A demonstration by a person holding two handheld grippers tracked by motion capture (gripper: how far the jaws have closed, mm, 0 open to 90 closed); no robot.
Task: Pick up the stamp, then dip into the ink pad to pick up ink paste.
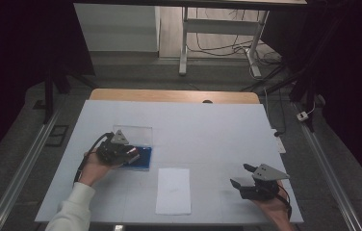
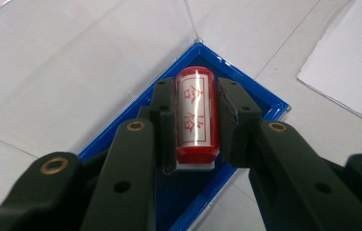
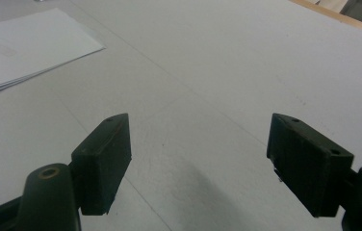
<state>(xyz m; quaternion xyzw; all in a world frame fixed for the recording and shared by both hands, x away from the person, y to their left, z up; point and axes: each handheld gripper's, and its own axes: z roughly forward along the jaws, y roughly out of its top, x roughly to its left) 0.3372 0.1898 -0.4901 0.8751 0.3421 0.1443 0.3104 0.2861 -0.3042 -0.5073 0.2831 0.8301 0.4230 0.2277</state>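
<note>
A red stamp [image 2: 197, 115] with red characters on its white label lies in a blue tray [image 2: 261, 98] whose clear lid [image 1: 133, 133] stands open behind it. My left gripper [image 2: 197, 118] is shut on the stamp, one pad pressing each long side. From above, the left gripper [image 1: 130, 154] sits over the blue tray [image 1: 144, 162] at the table's left. My right gripper [image 3: 199, 154] stands open over bare tabletop, nothing between its jaws. In the high view the right gripper [image 1: 242, 175] rests near the front right of the table.
A white sheet of paper [image 1: 173, 190] lies at the front middle of the white table [image 1: 208, 130]; the same paper [image 3: 20, 45] shows at the upper left of the right gripper view. A desk frame and cables [image 1: 227, 45] stand on the floor beyond.
</note>
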